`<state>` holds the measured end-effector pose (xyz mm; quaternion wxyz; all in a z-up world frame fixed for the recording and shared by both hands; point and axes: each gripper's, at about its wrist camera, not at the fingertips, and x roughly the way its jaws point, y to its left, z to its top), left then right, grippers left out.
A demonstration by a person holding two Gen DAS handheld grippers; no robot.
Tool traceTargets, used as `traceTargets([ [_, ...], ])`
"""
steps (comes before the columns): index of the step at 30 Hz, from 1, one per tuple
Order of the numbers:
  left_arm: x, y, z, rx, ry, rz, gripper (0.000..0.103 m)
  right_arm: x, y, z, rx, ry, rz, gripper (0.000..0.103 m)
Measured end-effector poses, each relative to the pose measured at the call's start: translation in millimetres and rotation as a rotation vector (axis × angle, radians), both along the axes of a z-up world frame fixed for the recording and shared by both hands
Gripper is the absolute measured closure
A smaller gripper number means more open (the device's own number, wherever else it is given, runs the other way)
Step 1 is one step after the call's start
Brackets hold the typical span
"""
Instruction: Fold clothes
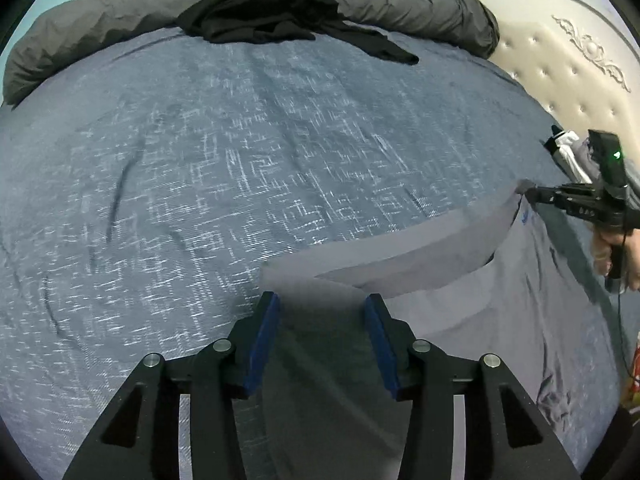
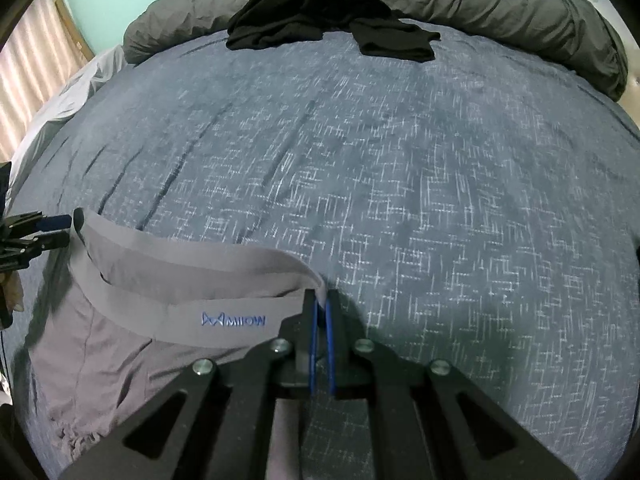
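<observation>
Blue patterned bedding point(image 2: 400, 184) carries grey underwear point(image 2: 132, 344) near its close edge, waistband point(image 2: 192, 264) facing up the bed. At one waistband corner the right gripper point(image 2: 322, 300) pinches the elastic, fingers nearly together. At the other corner the left gripper point(image 1: 322, 306) is spread wide, cloth between its fingers. Black clothes point(image 2: 304, 20) lie beside a dark duvet point(image 2: 500, 4) far off.

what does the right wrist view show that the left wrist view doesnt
Only the right wrist view shows the blue logo on the grey shorts' waistband, the curtain at the far left, and the right gripper shut on the waistband corner from close up.

Only the left wrist view shows the tufted headboard and the left gripper open over the waistband.

Both show the grey shorts, blue bedspread, black clothes and dark duvet.
</observation>
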<state>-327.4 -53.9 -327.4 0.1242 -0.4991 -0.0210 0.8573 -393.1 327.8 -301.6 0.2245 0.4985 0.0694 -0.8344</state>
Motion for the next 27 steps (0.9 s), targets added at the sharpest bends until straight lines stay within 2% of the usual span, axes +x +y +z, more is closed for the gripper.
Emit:
traceTargets([
  [1,-2,1,-3,-0.006,-0.001,-0.002,0.056,0,1,0,0.000,0.000,0.001,0.100],
  [2,-5,2,-6,-0.009,-0.003,-0.003,0.068,0,2,0,-0.003,0.000,-0.002,0.100],
  [5,-5,6,-6,-0.021,0.014,-0.021,0.088,3,3,0,-0.007,0.001,-0.002,0.100],
  [7,-5,7,-4,-0.023,0.025,-0.027,0.094,4,2,1,-0.005,0.004,0.003,0.100],
  [12,-3,-5,7,0.051,0.050,-0.002,0.098,6,6,1,-0.017,0.009,0.007,0.100],
  [17,0,-25,20,0.187,0.075,0.055,0.098,9,10,3,-0.035,0.015,0.016,0.100],
  [23,-15,-31,21,0.172,0.085,0.115,0.098,2,13,11,-0.074,0.014,-0.013,0.100],
  [27,-31,-27,17,0.147,0.062,0.129,0.098,-7,15,16,-0.105,0.008,-0.050,0.100],
])
